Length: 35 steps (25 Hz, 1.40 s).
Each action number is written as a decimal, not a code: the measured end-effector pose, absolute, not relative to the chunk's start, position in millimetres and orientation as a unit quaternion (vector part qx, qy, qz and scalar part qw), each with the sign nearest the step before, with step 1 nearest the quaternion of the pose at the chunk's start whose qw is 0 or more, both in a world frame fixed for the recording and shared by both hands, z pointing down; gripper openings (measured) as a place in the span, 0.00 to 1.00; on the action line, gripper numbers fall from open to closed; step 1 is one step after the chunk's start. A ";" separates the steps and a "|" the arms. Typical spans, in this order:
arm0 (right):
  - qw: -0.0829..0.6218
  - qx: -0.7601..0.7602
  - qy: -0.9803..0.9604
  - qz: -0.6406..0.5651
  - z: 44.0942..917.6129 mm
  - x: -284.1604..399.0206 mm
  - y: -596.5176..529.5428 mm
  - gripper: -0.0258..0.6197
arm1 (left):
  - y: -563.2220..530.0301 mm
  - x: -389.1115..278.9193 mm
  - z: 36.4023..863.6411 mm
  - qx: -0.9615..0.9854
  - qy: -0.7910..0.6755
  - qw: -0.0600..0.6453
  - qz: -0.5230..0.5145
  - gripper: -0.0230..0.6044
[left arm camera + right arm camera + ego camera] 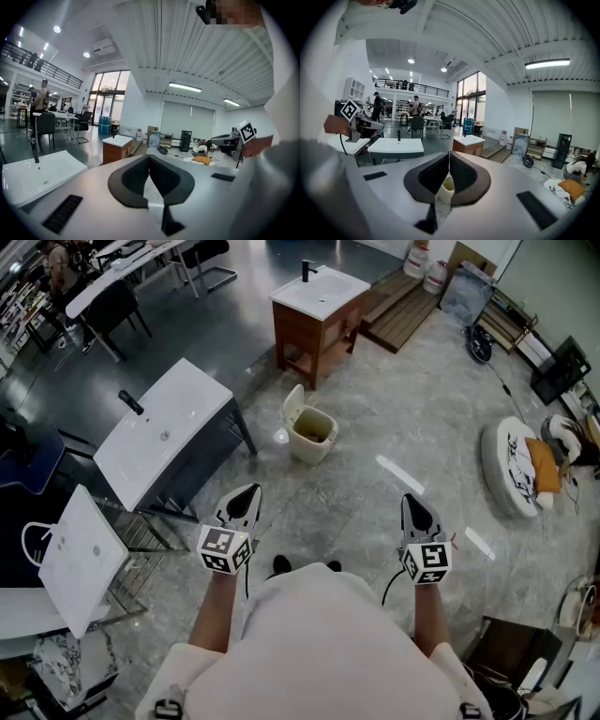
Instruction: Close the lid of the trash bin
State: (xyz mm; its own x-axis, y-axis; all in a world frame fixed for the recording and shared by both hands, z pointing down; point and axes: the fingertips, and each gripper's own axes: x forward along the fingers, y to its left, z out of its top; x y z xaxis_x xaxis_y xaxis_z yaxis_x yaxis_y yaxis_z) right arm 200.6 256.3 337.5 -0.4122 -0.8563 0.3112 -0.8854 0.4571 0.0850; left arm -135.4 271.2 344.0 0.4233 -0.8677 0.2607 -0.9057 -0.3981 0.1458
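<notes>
The cream trash bin stands on the grey stone floor ahead of me, its lid tipped up on the left side and the inside showing. Both grippers hover level over the floor, well short of the bin. My left gripper is shut and empty; in the left gripper view its dark pads meet and the bin is out of sight. My right gripper is also shut with nothing held. In the right gripper view the bin peeks through the slit below the touching tips.
A white basin on a wooden cabinet stands behind the bin. A white basin on a dark frame and a white slab stand to the left. A round white cushion lies right. A person sits on the floor far off.
</notes>
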 end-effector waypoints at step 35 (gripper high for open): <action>0.166 0.538 -0.825 0.045 336.3 157.3 261.7 0.09 | 268.2 -163.8 352.7 0.856 -0.495 0.132 0.074 0.07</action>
State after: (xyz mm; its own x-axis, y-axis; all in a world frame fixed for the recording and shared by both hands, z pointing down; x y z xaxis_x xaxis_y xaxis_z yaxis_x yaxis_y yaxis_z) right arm 157.3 261.7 336.3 -0.3664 -0.8726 0.3230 -0.9025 0.4178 0.1046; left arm -163.8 268.2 352.7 0.4997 -0.8275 0.2560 -0.8662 -0.4759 0.1524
